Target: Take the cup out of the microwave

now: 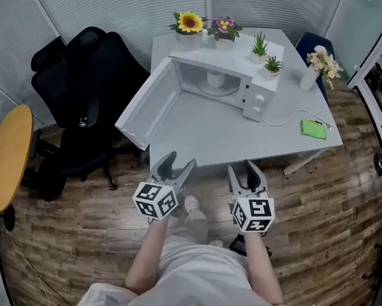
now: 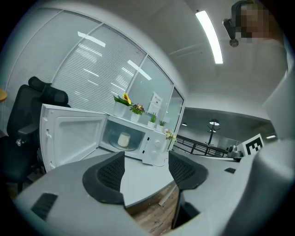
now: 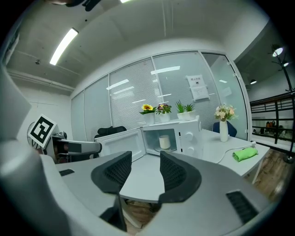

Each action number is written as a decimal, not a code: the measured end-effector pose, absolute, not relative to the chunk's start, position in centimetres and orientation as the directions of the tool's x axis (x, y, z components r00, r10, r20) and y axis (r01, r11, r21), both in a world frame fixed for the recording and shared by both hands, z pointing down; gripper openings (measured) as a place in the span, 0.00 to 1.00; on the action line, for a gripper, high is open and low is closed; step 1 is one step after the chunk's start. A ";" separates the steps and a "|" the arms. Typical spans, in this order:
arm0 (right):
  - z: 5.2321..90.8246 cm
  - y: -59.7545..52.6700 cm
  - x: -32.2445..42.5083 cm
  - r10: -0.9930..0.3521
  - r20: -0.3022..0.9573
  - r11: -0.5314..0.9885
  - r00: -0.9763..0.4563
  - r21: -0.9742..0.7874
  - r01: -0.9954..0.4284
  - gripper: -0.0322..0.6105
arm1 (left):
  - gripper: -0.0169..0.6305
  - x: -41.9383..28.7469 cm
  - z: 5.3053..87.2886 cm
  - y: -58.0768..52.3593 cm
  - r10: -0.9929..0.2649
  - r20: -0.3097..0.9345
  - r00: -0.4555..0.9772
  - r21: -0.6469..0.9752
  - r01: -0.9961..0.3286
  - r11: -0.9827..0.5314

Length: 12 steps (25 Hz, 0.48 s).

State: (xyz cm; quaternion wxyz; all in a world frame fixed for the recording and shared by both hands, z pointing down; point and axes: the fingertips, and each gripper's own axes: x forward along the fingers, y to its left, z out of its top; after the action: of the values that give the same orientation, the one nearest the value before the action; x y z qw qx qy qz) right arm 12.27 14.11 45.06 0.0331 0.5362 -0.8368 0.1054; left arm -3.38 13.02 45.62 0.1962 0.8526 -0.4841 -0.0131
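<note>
**Table** [image 1: 199,139]: white; its near edge lies just ahead of both pairs of jaws.
**Microwave** [image 1: 259,95]: stands on the table, well beyond the jaws. Its door [image 1: 148,106] is swung fully open on the left gripper's side.
**Left gripper** [image 1: 178,160] and **right gripper** [image 1: 242,168]: held side by side, short of the table edge. The jaws of each are spread wide, with nothing between the pads.
**Cup** [image 1: 215,79]: white and upright inside the open microwave, far ahead of both grippers and touched by neither.

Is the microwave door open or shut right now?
Open. The door hangs wide to the left of the microwave, and the cup shows upright inside it.
</note>
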 end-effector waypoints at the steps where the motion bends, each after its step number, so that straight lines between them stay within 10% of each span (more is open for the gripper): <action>1: 45.4 13.2 12.4 -0.892 0.178 0.395 -0.416 -0.142 -0.908 0.37 | 0.48 -3.3 45.9 11.9 -0.826 0.173 0.537 0.349 -0.817 -0.459; 12: 48.4 -0.9 9.4 -0.883 0.256 0.367 -0.394 -0.147 -0.919 0.35 | 0.47 -4.5 48.4 -3.0 -0.774 0.214 0.596 0.345 -0.787 -0.511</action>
State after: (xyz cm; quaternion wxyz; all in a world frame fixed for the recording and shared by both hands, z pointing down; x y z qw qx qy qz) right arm 9.40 -0.94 48.43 0.0667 0.5466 -0.8240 0.1336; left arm -4.51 -3.00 48.38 0.2069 0.8691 -0.4490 0.0159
